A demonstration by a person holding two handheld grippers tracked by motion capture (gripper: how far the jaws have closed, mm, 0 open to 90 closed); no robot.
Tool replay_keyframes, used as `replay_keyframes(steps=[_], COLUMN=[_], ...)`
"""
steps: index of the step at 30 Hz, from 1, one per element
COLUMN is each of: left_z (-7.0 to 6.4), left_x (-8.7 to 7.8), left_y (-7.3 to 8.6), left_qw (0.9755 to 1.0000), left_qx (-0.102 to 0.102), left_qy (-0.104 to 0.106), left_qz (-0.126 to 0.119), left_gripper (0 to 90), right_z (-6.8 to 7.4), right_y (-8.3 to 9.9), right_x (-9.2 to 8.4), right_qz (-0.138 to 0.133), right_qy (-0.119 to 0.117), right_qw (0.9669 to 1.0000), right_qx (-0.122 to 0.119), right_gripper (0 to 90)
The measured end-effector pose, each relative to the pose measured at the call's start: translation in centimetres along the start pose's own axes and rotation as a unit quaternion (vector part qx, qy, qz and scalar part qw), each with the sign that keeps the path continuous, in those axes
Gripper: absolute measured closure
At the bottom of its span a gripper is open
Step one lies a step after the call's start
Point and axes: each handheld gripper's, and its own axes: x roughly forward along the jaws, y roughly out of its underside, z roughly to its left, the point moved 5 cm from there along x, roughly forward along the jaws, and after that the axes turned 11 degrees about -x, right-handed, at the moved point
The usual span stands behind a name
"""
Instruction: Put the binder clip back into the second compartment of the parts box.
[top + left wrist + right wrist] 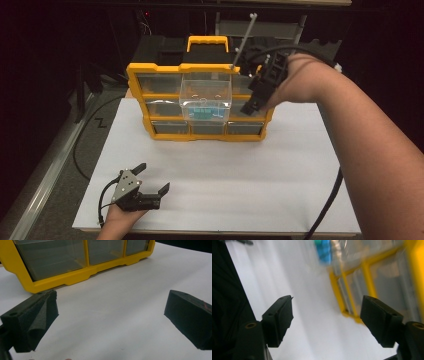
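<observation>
Hovering right gripper (248,107), jaws parted

Looking along our left gripper (110,322), we see its two black foam-padded fingers (32,322) rising from the bottom corners, set wide apart with nothing between them. The left one is creased along its inner face; the right one reaches in from the lower right edge. Beneath and between them lies the white desk (120,305), bare in the gap. Beyond, across the top, stands the yellow organiser (62,280), tilted in our frame, its lower rail resting on the desk. Three translucent drawer fronts (52,255) sit side by side in its bottom row, parted by yellow uprights. What they hold we cannot tell.
</observation>
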Motion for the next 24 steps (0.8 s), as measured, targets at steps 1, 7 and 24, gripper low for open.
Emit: replay_keyframes(steps=[1,7,24], left_z=[0.0,0.1,0.3], left_x=[0.0,0.0,0.0], left_y=[0.0,-0.1,-0.1], left_qw=[1.0000,1.0000,1.0000], left_qx=[0.000,0.004,-0.001], left_qy=[0.000,-0.005,-0.009], left_qz=[0.000,0.001,-0.001], left_gripper=[0.2,0.2,0.2], right_z=[0.2,1.6,3.6], right_y=[0.5,4.0,12.0], right_x=[0.2,1.6,9.5], right_qz=[0.003,0.003,0.014], right_qy=[0.000,-0.002,0.005], right_qw=[1.0000,0.9996,0.9933], right_qx=[0.002,0.028,0.115], right_gripper=[25.8,15.7,0.1])
